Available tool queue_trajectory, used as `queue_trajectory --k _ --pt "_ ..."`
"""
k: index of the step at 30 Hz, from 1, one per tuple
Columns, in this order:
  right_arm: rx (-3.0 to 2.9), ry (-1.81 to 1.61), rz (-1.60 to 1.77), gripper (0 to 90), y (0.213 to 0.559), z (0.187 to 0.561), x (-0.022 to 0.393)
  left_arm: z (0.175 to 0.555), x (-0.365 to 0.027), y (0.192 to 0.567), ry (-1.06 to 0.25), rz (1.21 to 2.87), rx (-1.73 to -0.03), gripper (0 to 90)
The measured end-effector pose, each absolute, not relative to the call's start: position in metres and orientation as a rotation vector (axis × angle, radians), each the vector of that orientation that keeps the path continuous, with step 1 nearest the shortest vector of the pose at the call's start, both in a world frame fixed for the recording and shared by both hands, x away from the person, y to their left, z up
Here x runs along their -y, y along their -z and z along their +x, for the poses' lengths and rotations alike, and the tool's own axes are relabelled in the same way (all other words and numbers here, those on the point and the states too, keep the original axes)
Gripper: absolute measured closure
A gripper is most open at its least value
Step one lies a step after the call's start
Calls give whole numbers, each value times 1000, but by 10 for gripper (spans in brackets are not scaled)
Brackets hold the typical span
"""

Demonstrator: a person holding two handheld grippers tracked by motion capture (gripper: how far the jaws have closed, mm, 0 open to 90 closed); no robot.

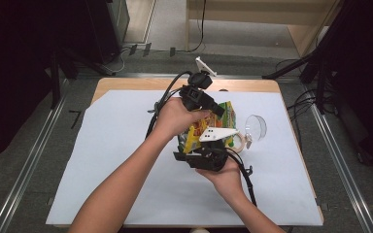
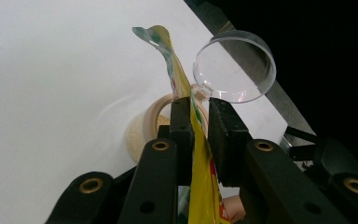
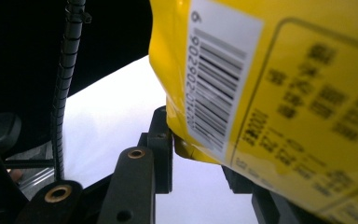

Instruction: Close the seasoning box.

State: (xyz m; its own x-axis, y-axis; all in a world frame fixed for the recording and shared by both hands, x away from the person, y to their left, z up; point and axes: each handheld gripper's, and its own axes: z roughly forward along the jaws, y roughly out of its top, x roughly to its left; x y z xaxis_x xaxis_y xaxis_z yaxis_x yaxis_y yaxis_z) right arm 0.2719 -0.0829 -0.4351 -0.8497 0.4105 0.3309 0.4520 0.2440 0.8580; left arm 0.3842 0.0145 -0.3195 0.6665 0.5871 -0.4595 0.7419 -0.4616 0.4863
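Note:
A yellow snack bag (image 1: 228, 115) is held above the white sheet between both grippers. My left gripper (image 1: 218, 110) comes in from the far side and is shut on the bag's upper edge. In the left gripper view that thin edge (image 2: 199, 172) stands pinched between the two black jaws of the left gripper (image 2: 198, 109). My right gripper (image 1: 200, 146) grips the bag's lower end from the near side. In the right gripper view the bag (image 3: 284, 93) shows its barcode, with the right gripper (image 3: 196, 142) closed around its bottom corner and its right jaw mostly hidden behind the bag.
A clear plastic cup (image 1: 255, 127) (image 2: 235, 65) lies on its side just right of the bag. A roll of tape (image 1: 239, 141) (image 2: 150, 122) sits beside it. A white sheet (image 1: 126, 160) covers the wooden table. Cables trail from both grippers.

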Motion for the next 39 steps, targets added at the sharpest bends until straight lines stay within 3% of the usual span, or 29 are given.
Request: queue_trajectory --k 39 --pt "2467 1695 -814 693 435 275 78 382 -23 319 267 2190 -1028 805"
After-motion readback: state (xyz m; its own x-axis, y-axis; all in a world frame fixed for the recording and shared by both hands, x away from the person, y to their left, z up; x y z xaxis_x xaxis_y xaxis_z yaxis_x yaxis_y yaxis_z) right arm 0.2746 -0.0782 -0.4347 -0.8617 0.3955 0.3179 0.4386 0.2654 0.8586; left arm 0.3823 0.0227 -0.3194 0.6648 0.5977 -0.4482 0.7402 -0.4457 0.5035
